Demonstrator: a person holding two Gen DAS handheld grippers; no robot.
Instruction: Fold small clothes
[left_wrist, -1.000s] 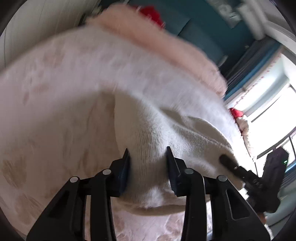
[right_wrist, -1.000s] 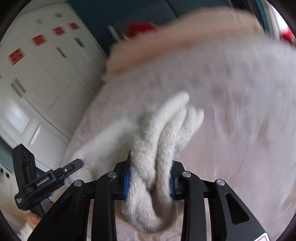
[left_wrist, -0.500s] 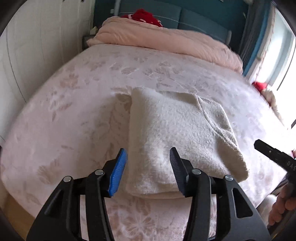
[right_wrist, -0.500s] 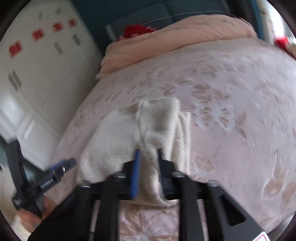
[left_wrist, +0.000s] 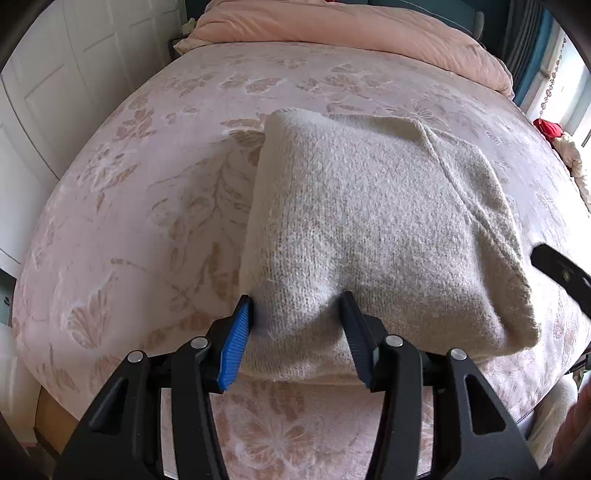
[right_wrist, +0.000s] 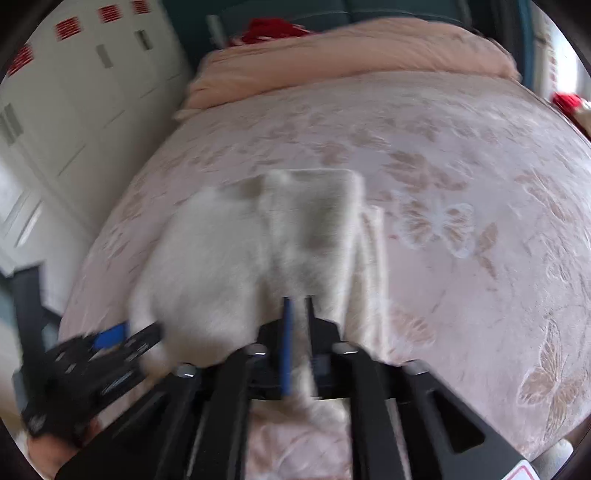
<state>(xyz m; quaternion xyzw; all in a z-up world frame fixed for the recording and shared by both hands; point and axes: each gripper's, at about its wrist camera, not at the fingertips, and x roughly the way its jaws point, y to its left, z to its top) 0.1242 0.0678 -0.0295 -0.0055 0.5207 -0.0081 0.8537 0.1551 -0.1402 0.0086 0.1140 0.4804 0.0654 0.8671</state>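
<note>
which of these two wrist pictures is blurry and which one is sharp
Left wrist view: sharp, knit texture of the folded cream sweater clear, edges bent by the fisheye. Right wrist view: motion-blurred, sweater and right gripper smeared, its jaws opening.

One folded cream sweater (left_wrist: 373, 229) on one bed (left_wrist: 155, 192). Two grippers: left gripper (left_wrist: 297, 332), right gripper (right_wrist: 297, 328). One pink duvet (left_wrist: 351, 33).
</note>
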